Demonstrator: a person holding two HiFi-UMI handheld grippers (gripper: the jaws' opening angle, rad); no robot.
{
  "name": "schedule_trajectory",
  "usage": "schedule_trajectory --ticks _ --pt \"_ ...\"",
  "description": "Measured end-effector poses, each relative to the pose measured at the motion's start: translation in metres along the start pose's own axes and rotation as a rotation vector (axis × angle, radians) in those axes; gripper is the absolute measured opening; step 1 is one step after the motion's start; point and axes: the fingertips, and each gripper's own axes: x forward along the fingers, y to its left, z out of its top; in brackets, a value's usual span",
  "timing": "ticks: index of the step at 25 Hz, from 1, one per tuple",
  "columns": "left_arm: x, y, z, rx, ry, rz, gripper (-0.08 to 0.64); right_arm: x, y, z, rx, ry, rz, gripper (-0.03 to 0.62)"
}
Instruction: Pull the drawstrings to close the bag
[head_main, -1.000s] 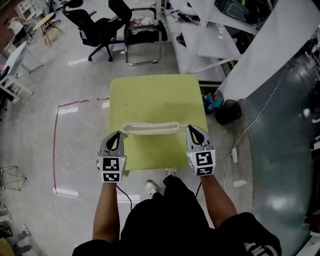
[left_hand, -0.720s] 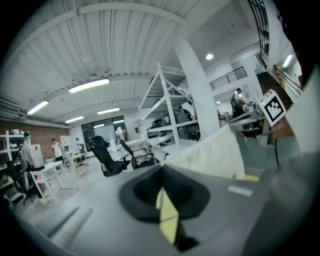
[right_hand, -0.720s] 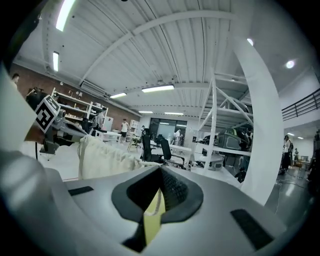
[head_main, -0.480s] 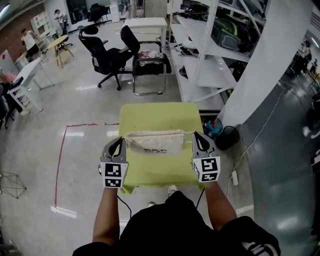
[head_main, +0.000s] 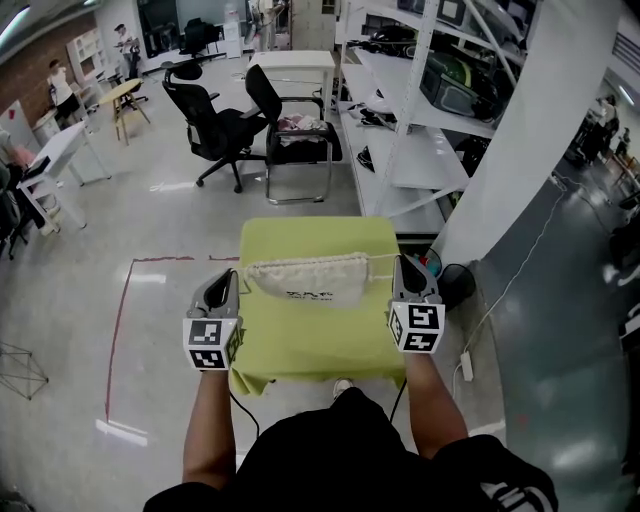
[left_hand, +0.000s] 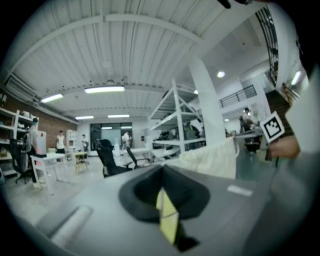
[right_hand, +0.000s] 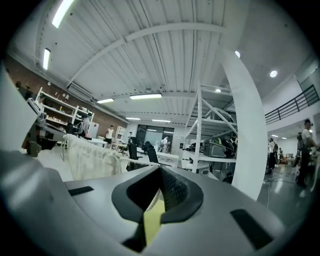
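Observation:
A cream drawstring bag (head_main: 305, 280) hangs above the yellow-green table (head_main: 310, 345), stretched between my two grippers, its gathered mouth on top. My left gripper (head_main: 226, 278) is shut at the bag's left end, on the left drawstring. My right gripper (head_main: 403, 264) is shut on the right drawstring (head_main: 381, 257), which runs taut from the bag's mouth. In the left gripper view the bag (left_hand: 210, 157) shows right of the closed jaws (left_hand: 162, 170). The right gripper view has the bag (right_hand: 92, 160) at the left, with the string (right_hand: 135, 162) leading to the closed jaws (right_hand: 160, 172).
Two black office chairs (head_main: 215, 125) stand beyond the table. White shelving (head_main: 420, 100) and a white pillar (head_main: 510, 130) lie to the right, with a dark bin (head_main: 455, 283) at the table's right corner. Red tape (head_main: 120, 320) marks the floor at left.
The bag has risen off the table, where it lay flat, and now hangs between the grippers. Both grippers have moved up and further apart, and the strings have pulled tight.

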Motion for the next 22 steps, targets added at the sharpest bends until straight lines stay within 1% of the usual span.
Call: schedule_trajectory --ticks 4,8,12,15,18,20,22 --pt "-0.003 0.013 0.004 -0.003 -0.015 0.044 0.005 0.000 -0.009 0.008 0.008 -0.018 -0.039 0.006" --pt "-0.010 0.039 0.006 -0.090 -0.037 0.087 0.005 -0.004 -0.025 0.015 0.066 -0.035 -0.085 0.006" --pt "-0.017 0.070 0.002 -0.161 -0.043 0.159 0.005 -0.007 -0.055 0.012 0.133 -0.041 -0.146 0.006" --pt "-0.025 0.088 0.002 -0.163 -0.051 0.209 0.005 -0.010 -0.072 0.011 0.166 -0.046 -0.182 0.006" --pt "-0.030 0.099 0.012 -0.168 -0.080 0.238 0.006 -0.013 -0.087 0.017 0.212 -0.070 -0.206 0.006" --pt "-0.031 0.105 0.015 -0.223 -0.098 0.236 0.006 -0.014 -0.099 0.020 0.267 -0.085 -0.223 0.006" --pt "-0.032 0.111 0.011 -0.308 -0.111 0.231 0.005 -0.017 -0.112 0.018 0.321 -0.094 -0.237 0.006"
